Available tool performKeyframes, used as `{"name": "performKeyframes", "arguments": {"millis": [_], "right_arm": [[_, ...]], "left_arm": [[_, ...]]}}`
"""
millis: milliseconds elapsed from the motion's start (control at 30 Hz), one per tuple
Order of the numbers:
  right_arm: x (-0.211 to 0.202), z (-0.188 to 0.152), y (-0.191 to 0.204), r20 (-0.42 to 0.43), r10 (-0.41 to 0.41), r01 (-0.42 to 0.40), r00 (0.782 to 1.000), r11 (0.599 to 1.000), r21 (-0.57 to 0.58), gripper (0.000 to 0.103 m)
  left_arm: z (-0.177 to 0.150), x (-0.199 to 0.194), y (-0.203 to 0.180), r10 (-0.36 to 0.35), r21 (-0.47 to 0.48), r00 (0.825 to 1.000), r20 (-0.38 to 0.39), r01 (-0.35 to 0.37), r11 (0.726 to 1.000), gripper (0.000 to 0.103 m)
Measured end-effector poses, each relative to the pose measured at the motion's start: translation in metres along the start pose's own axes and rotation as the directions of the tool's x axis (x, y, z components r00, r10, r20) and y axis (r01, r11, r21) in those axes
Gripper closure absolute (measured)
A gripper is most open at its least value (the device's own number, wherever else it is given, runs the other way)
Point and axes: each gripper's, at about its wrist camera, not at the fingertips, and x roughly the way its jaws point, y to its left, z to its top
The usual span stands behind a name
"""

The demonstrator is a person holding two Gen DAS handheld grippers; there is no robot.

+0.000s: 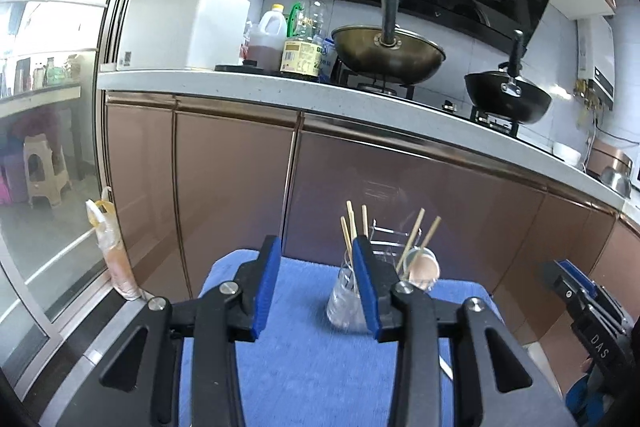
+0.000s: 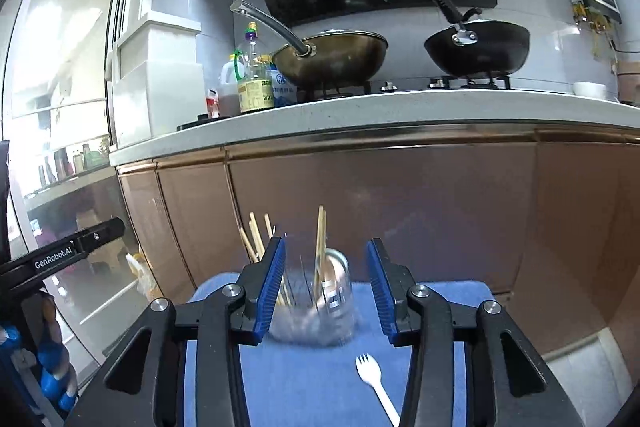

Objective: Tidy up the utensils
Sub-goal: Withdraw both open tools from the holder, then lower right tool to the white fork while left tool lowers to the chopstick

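Two grippers over a blue cloth-covered surface [image 1: 304, 359], set in front of brown kitchen cabinets [image 1: 236, 179].

Left wrist view: left gripper [image 1: 316, 281] has its blue pads parted about halfway, nothing between them; only blue cloth shows in the gap. A clear glass jar [image 1: 340, 303] stands near the far edge of the cloth, partly hidden behind the right-hand pad. Wooden chopsticks [image 1: 352, 223] stick up out of it. Just right of it a second clear jar [image 1: 424, 267] holds two more chopsticks, leaning; a thin wire rack [image 1: 384, 239] stands behind. The other gripper shows at the right edge of the cloth.

Right wrist view: right gripper [image 2: 326, 285] is likewise partly open, pads touching nothing. The glass jar with chopsticks [image 2: 332, 299] stands upright beyond the tips, seen in the gap, blurred. More chopsticks [image 2: 256, 235] rise behind the left pad. A white plastic fork [image 2: 374, 379] lies flat on the cloth toward the near edge, tines pointing away, loose. The left gripper's side [image 2: 76, 243] crosses the left margin.
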Motion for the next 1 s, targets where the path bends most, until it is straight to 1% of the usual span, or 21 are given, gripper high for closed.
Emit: {"name": "performKeyframes", "arguments": {"millis": [100, 267, 367, 600, 700, 833, 1000], "right_arm": [[-0.019, -0.005, 0.003, -0.013, -0.015, 0.015, 1.000, 1.000, -0.012, 0.061], [-0.051, -0.009, 0.008, -0.008, -0.033, 0.032, 0.999, 0.999, -0.038, 0.060], [-0.064, -0.011, 0.009, -0.003, -0.038, 0.038, 0.999, 0.998, -0.040, 0.060], [-0.085, -0.013, 0.009, -0.005, -0.042, 0.042, 0.999, 0.999, -0.030, 0.060], [-0.091, -0.015, 0.011, -0.022, -0.053, 0.052, 0.998, 0.998, -0.040, 0.060], [-0.097, -0.022, 0.018, -0.071, -0.072, 0.067, 0.995, 0.995, -0.077, 0.060], [-0.112, -0.030, 0.022, -0.079, -0.073, 0.065, 0.994, 0.994, -0.092, 0.060]], "left_arm": [[-0.005, -0.016, -0.004, 0.011, 0.020, 1.000, -0.005, -0.011, 1.000, 0.067], [-0.013, -0.040, -0.008, 0.027, 0.031, 0.999, -0.020, -0.026, 0.999, 0.067], [-0.017, -0.054, -0.009, 0.037, 0.040, 0.999, -0.014, -0.037, 0.999, 0.067], [-0.022, -0.079, -0.011, 0.043, 0.059, 0.999, -0.004, -0.043, 0.997, 0.067], [-0.026, -0.088, -0.010, 0.042, 0.053, 0.999, -0.006, -0.041, 0.998, 0.067], [-0.032, -0.099, -0.007, 0.040, 0.036, 0.999, -0.015, -0.039, 0.999, 0.067], [-0.040, -0.109, -0.005, 0.050, 0.034, 0.998, -0.028, -0.049, 0.998, 0.067]]}}
